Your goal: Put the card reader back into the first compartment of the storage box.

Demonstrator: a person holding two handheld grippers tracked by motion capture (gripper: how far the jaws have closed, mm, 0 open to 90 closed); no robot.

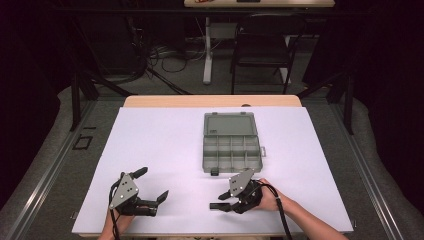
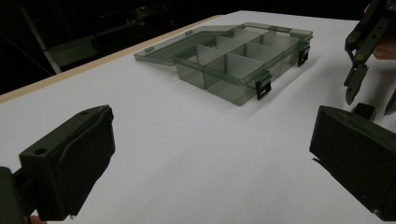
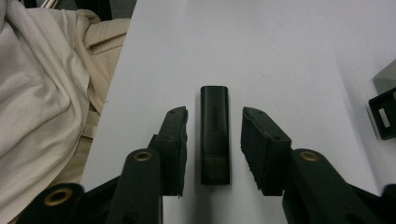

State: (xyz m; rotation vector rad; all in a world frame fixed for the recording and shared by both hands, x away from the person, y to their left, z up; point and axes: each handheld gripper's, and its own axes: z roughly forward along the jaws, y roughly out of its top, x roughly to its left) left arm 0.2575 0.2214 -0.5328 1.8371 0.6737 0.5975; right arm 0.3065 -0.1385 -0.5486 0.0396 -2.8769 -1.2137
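The right hand-held gripper (image 3: pixel 215 135), jaws apart, straddles a slim black USB stick (image 3: pixel 215 133) lying flat on the white worktop (image 1: pixel 165 150), near the open grey compartment box (image 1: pixel 232 145). The stick's long axis points left. Closing comes next. The left hand-held gripper (image 1: pixel 152 187) waits, open.

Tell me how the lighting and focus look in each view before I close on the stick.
High view: table evenly lit, surroundings dark, soft shadows under both grippers. Left gripper view: box fairly sharp, the near jaws blurred. Right gripper view: stick sharp between the open right gripper, its printed lettering faint, no glare.
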